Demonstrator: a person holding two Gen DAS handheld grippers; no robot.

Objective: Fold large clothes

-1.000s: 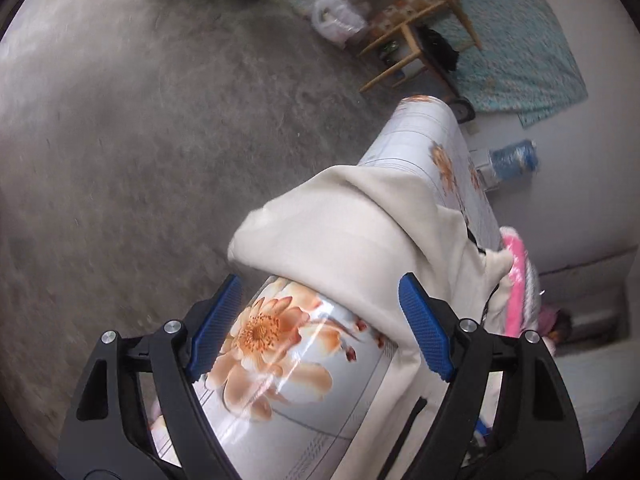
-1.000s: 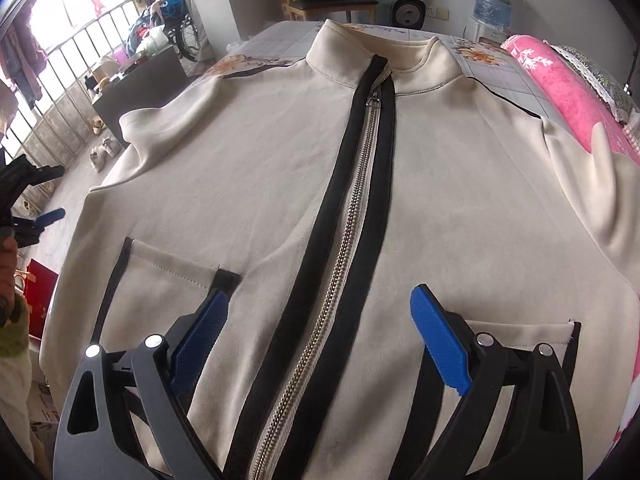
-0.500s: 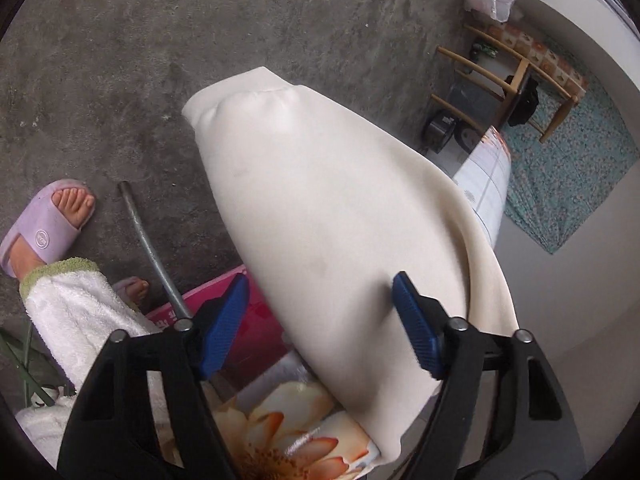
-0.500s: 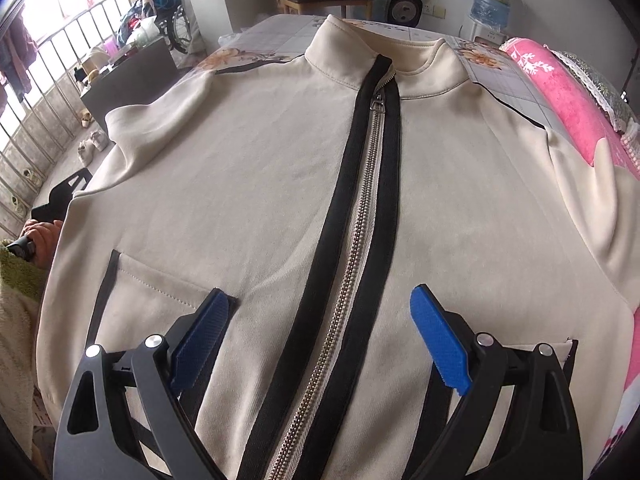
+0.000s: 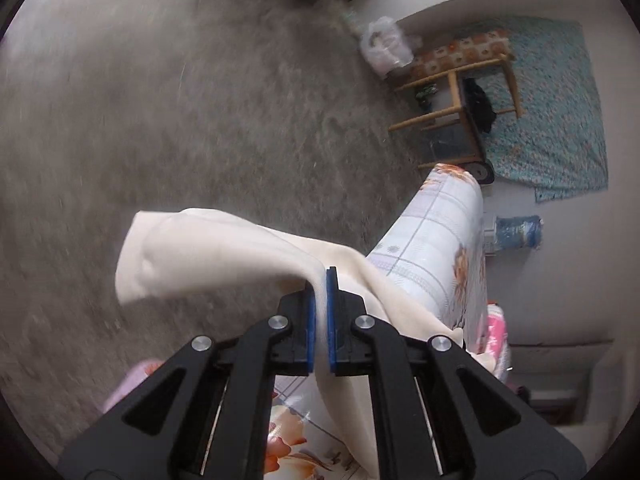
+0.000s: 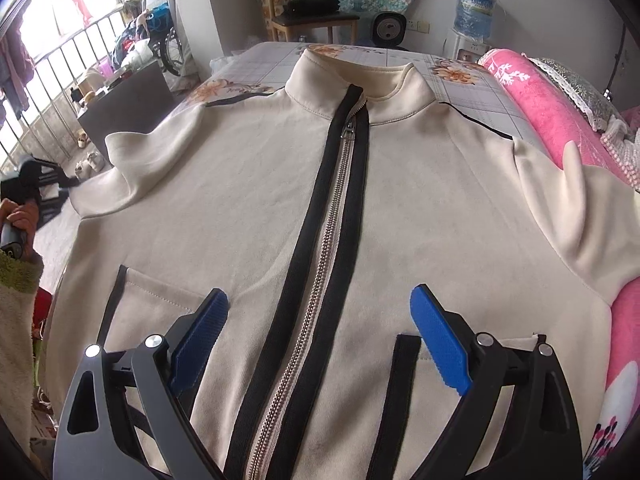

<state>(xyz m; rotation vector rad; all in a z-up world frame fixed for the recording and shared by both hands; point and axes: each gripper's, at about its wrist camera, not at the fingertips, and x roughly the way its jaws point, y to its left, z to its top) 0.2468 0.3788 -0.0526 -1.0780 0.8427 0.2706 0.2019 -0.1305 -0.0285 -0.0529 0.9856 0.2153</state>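
A cream zip-front jacket [image 6: 256,184] lies front-up and spread flat on a floral-print table cover [image 6: 256,68], collar toward 12 o'clock in the right wrist view. Its black-edged zipper [image 6: 320,264] runs closed down the middle from collar to hem.

The right gripper [image 6: 318,344] hovers over the lower front with its 2 blue pads [image 6: 438,344] spread wide, straddling the zipper and holding nothing; whether the pads touch the cloth cannot be told.

The left gripper [image 5: 320,280] has its jaws pinched nearly together on the cream sleeve [image 5: 208,252], a thin fold of fabric between the pads. The cuff end sticks out toward 10 o'clock above the grey concrete floor [image 5: 180,100], while the rest drapes back over the table edge.

Toward 1 o'clock in the left wrist view stands a wooden chair [image 5: 456,92], and a water jug [image 5: 516,232] sits at 3 o'clock. A pink blanket [image 6: 560,120] lies beside the jacket's right shoulder.
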